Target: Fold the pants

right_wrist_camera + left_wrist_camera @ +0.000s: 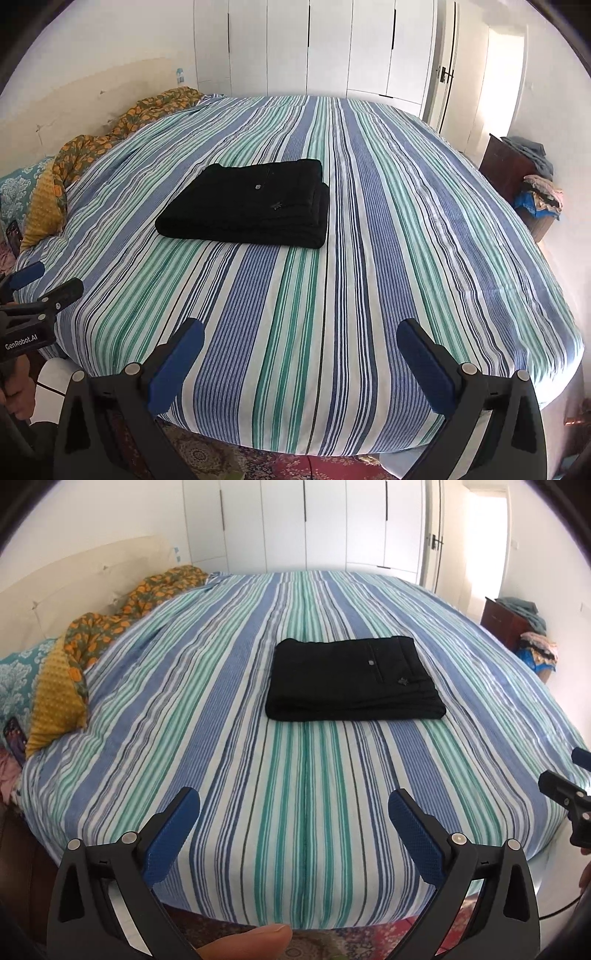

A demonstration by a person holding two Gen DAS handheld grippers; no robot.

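Black pants (352,681) lie folded in a flat rectangle on the striped bedspread (221,738), in the middle of the bed. They also show in the right wrist view (247,205), left of centre. My left gripper (294,805) is open and empty, held over the bed's near edge, well short of the pants. My right gripper (300,334) is open and empty too, over the near edge and to the right of the left one. The right gripper shows at the right edge of the left wrist view (569,794). The left gripper shows at the left edge of the right wrist view (33,295).
Pillows and an orange floral blanket (110,627) lie along the headboard at left. White wardrobes (306,520) stand behind the bed. A dark wooden cabinet (502,622) with clothes stands at right. A patterned rug (229,458) lies below the bed's near edge.
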